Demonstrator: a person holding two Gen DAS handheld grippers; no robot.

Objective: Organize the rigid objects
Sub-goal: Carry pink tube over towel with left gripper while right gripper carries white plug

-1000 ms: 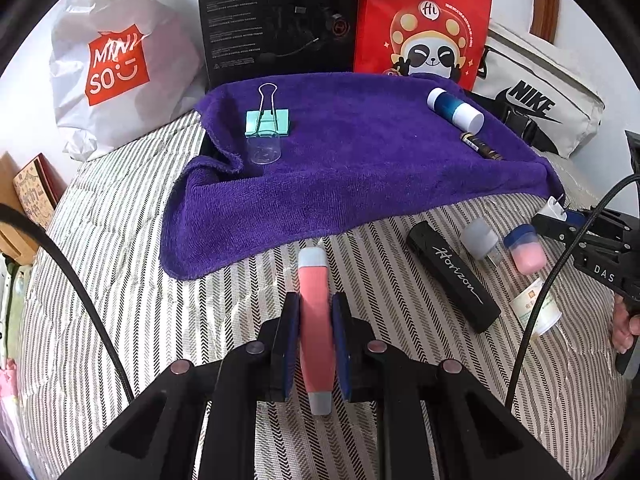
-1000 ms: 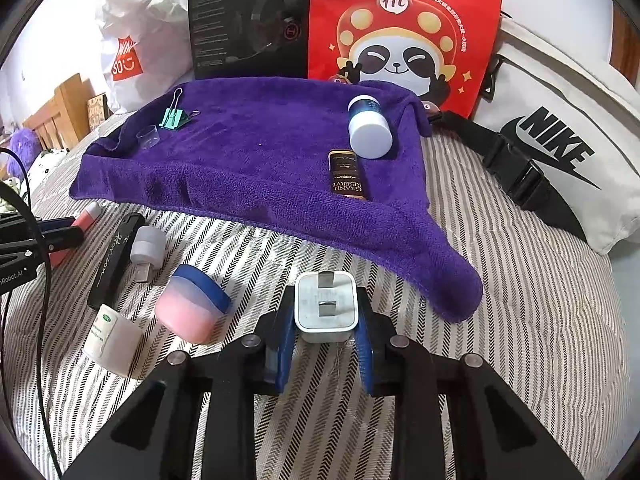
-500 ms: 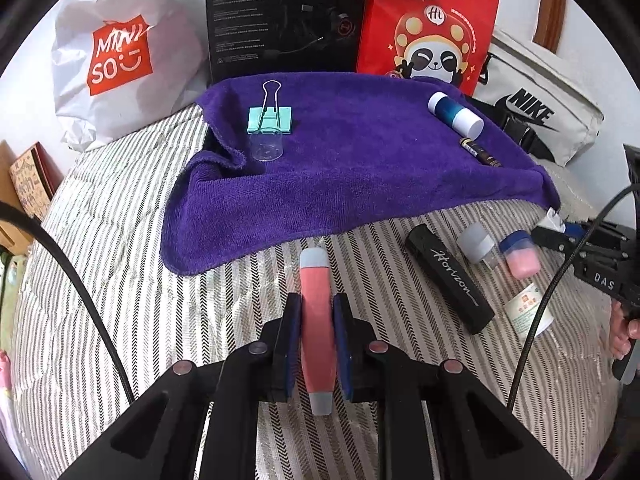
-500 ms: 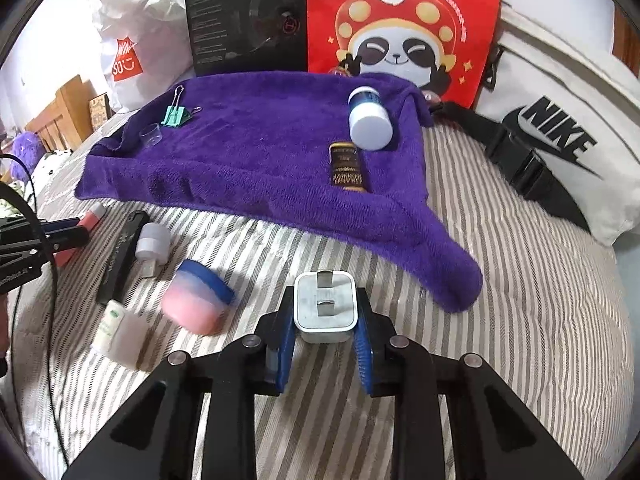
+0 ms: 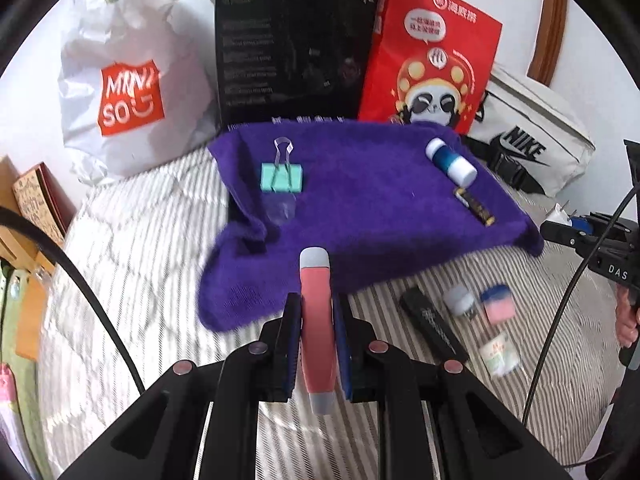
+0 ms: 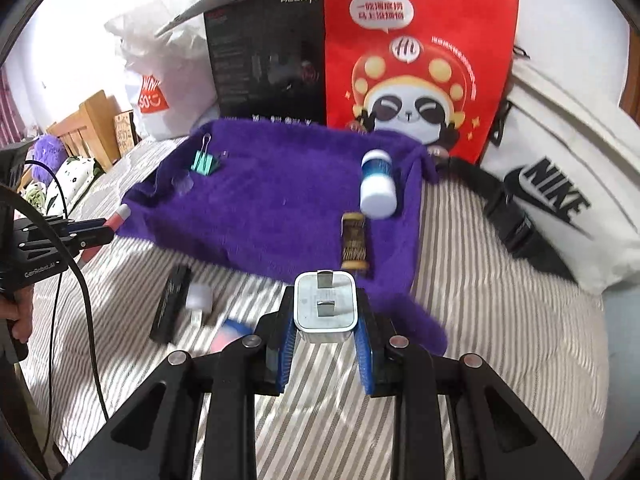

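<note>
— Left gripper (image 5: 316,340)?
— Clamped on a pink tube (image 5: 317,320) with grey ends, held above the striped bedcover (image 5: 132,280), just short of the purple towel (image 5: 360,216).
— Right gripper (image 6: 325,334)?
— Clamped on a white plug (image 6: 325,304), prongs up, over the towel's near edge.
— On the towel?
— Green clip (image 5: 282,178), clear cup (image 5: 280,210), blue-and-white bottle (image 5: 450,160), small dark tube (image 5: 474,205).
— On the bedcover?
— Black bar (image 5: 434,326), grey cap (image 5: 460,300), pink jar (image 5: 498,305), small white bottle (image 5: 500,354), close together.
</note>
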